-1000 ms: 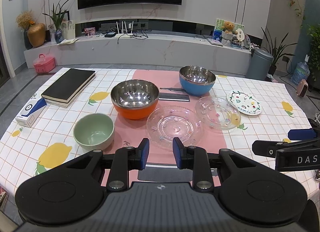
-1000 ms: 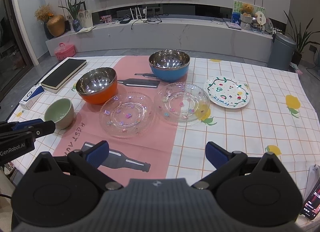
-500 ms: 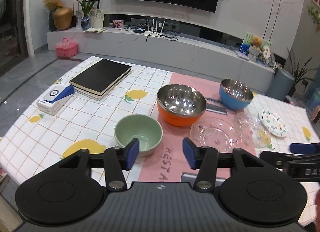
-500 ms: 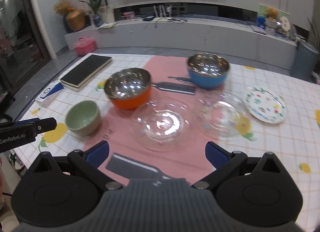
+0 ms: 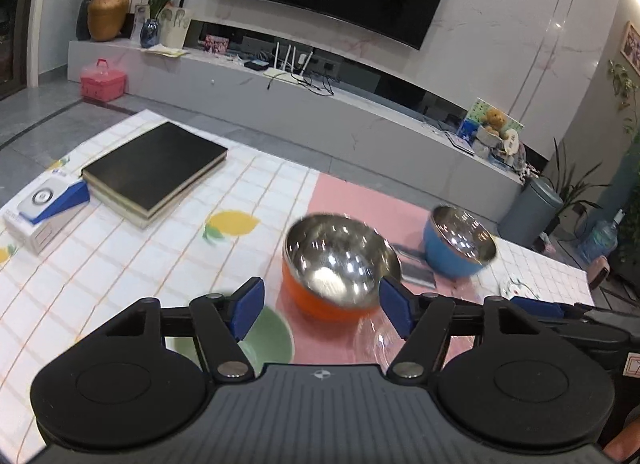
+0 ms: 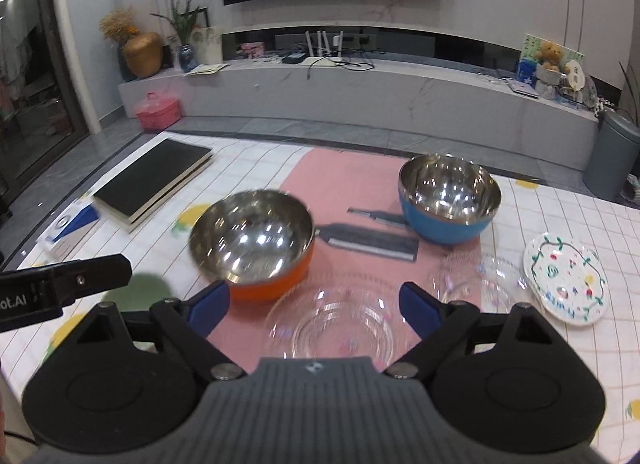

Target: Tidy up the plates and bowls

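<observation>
An orange steel-lined bowl [image 6: 256, 242] stands mid-table, a blue steel-lined bowl [image 6: 448, 200] behind it to the right. Two clear glass plates [image 6: 336, 324] [image 6: 476, 284] lie in front, and a painted white plate [image 6: 564, 278] lies at the right. A green bowl [image 5: 268, 336] sits just under my left gripper [image 5: 322, 314], which is open and empty, in front of the orange bowl [image 5: 336, 264]. My right gripper [image 6: 314, 304] is open and empty above the near glass plate. The left gripper's finger [image 6: 64, 284] shows at the left of the right wrist view.
A black book [image 5: 152, 168] and a white-and-blue box [image 5: 44, 204] lie at the table's left. A printed knife picture [image 6: 372, 242] marks the pink cloth. A low TV bench [image 6: 360, 92] stands beyond the table.
My left gripper has opened wider and moved forward over the green bowl toward the orange bowl. My right gripper has moved forward and left over the near glass plate.
</observation>
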{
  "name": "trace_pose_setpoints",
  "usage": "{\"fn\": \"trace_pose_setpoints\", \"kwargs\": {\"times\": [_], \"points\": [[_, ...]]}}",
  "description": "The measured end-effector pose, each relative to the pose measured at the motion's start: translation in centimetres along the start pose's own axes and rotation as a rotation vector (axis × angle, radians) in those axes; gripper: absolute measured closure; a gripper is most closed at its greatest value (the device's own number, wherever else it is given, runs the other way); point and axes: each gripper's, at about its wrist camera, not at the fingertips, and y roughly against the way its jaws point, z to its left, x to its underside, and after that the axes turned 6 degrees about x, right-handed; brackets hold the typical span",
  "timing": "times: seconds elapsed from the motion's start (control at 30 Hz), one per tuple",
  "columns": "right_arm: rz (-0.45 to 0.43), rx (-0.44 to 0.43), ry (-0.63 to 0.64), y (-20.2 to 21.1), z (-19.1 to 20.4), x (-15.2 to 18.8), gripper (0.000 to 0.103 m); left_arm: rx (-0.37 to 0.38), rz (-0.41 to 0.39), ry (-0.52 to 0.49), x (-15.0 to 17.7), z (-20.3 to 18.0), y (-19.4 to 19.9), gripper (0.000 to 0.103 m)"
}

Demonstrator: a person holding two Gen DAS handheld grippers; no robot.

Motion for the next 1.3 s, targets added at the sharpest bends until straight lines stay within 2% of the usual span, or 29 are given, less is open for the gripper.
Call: {"fn": "trace_pose_setpoints", "kwargs": {"times": [0.13,0.2,0.23,0.27,0.4,0.5,0.6,0.8,0.83,1.0,1.03,1.3], "points": [[0.014,0.007,-0.041,-2.7,0.0,-1.5,0.021,-0.026,0.021,0.016,-1.0,0.5,-2.4,0.036],[0.029,0.015,-0.054,-4.0,0.1,-1.8,0.022,-0.005,0.035,0.052,-1.4,1.1,-3.7,0.038],[0.041,0.026,-0.058,-4.6,0.2,-2.0,0.026,-0.006,0.047,0.070,-1.5,1.2,-4.3,0.041],[0.052,0.038,-0.062,-5.2,0.4,-2.1,0.030,-0.015,0.056,0.084,-1.5,1.4,-4.9,0.041],[0.110,0.032,-0.105,-7.4,0.5,-2.4,0.034,-0.068,0.076,0.137,-1.7,2.2,-6.8,0.051],[0.141,0.031,-0.120,-8.4,0.8,-2.4,0.041,-0.077,0.104,0.177,-1.7,2.7,-7.8,0.059],[0.164,0.031,-0.128,-9.1,1.0,-2.3,0.043,-0.088,0.114,0.171,-1.8,2.6,-8.5,0.062],[0.195,0.017,-0.172,-10.1,1.0,-2.3,0.056,-0.116,0.171,0.156,-1.8,2.4,-9.9,0.075],[0.204,0.011,-0.176,-10.3,1.0,-2.3,0.060,-0.121,0.179,0.152,-1.9,2.4,-10.2,0.079],[0.231,-0.042,-0.225,-10.9,0.6,-2.1,0.078,-0.113,0.203,0.134,-2.0,2.1,-10.7,0.088],[0.230,-0.057,-0.227,-10.9,0.6,-2.2,0.087,-0.115,0.207,0.131,-2.1,2.0,-10.7,0.088],[0.208,-0.040,-0.201,-10.1,1.1,-2.4,0.090,-0.127,0.217,0.112,-2.1,1.5,-10.6,0.089]]}}
